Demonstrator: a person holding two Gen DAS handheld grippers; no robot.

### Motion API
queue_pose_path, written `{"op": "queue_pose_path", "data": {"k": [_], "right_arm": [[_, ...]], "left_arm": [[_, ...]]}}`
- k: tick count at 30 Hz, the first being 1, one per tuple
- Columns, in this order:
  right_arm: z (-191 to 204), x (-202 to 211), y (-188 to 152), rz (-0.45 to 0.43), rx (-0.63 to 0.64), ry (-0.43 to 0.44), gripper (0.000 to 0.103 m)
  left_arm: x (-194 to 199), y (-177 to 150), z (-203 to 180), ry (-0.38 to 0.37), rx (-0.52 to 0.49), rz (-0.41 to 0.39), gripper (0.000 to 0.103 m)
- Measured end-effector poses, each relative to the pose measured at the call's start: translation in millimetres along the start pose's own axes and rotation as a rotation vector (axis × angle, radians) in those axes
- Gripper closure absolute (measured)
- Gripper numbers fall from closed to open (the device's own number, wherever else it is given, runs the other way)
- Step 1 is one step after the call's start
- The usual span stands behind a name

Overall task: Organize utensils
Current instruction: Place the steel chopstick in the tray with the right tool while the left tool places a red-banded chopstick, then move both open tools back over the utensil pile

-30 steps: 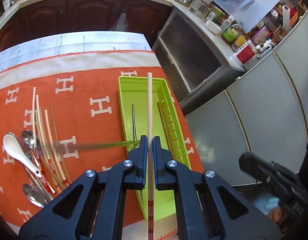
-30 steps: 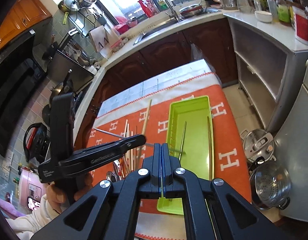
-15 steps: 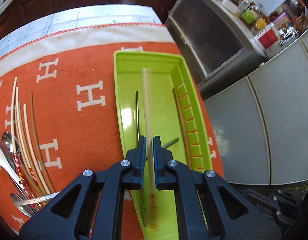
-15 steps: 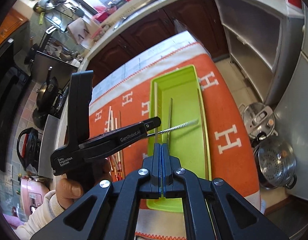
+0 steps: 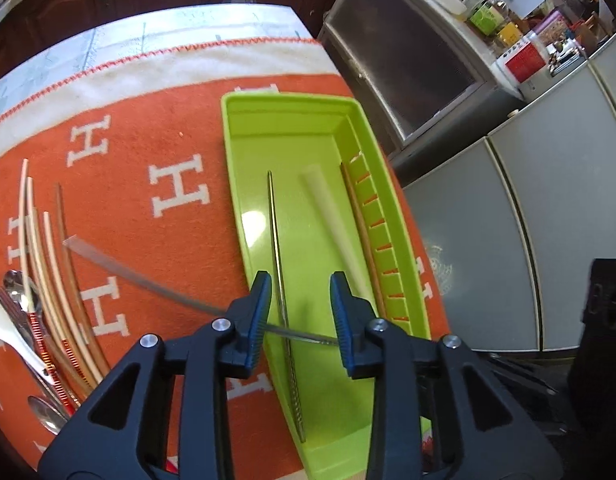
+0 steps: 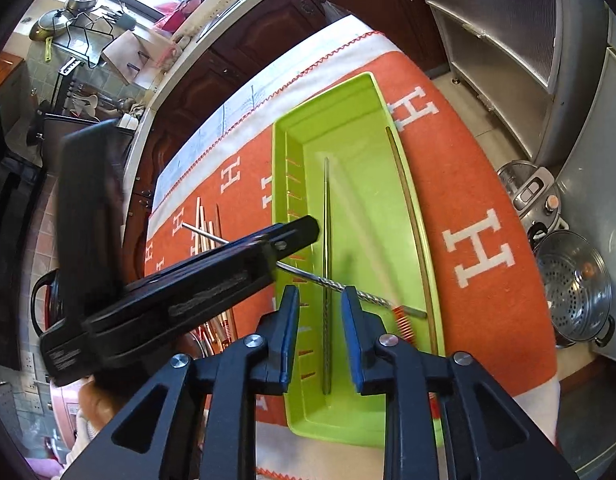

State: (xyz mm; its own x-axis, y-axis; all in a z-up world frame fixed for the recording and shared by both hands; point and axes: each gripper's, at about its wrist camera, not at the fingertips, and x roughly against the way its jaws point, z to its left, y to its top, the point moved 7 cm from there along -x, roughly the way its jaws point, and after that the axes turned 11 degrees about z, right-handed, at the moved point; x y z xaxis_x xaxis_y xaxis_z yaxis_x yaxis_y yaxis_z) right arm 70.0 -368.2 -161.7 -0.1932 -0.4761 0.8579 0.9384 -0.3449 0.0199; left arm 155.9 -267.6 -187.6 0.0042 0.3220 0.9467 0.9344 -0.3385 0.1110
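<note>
An orange cloth (image 5: 156, 128) with white H letters covers the table. To the right stand grey cabinets (image 5: 508, 240); a steel steamer pot (image 6: 576, 288) sits on the floor nearby. Dark wooden cupboards (image 6: 268, 36) line the far side.

Both wrist cameras looked steeply down past their own fingers, close above the shared green tray (image 5: 244, 184) (image 6: 372, 92).

A long lime-green plastic tray (image 5: 244, 184) lay mid-frame, holding a steel chopstick (image 5: 277, 240), a blurred pale chopstick (image 5: 332, 220) and a brown one (image 5: 362, 232); a twisted steel chopstick (image 6: 340, 287) crossed it.
</note>
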Motion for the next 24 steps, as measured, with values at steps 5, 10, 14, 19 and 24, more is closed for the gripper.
{"op": "queue_pose_path", "data": {"k": [5, 10, 14, 19, 24], "right_arm": [[3, -17, 8, 0.007, 0.022, -0.011, 0.081], [13, -30, 9, 0.02, 0.045, -0.026, 0.079], [20, -38, 10, 0.032, 0.048, -0.031, 0.079], [29, -41, 5, 0.037, 0.069, -0.04, 0.079], [40, -34, -6, 0.032, 0.101, -0.056, 0.079]], "left_arm": [[32, 3, 4, 0.013, -0.013, -0.072, 0.074], [64, 0, 12, 0.01, 0.001, -0.124, 0.073], [76, -12, 25, 0.045, 0.012, -0.14, 0.073], [80, -38, 48, 0.099, 0.03, -0.139, 0.072], [90, -64, 71, 0.144, 0.052, -0.155, 0.072]]}}
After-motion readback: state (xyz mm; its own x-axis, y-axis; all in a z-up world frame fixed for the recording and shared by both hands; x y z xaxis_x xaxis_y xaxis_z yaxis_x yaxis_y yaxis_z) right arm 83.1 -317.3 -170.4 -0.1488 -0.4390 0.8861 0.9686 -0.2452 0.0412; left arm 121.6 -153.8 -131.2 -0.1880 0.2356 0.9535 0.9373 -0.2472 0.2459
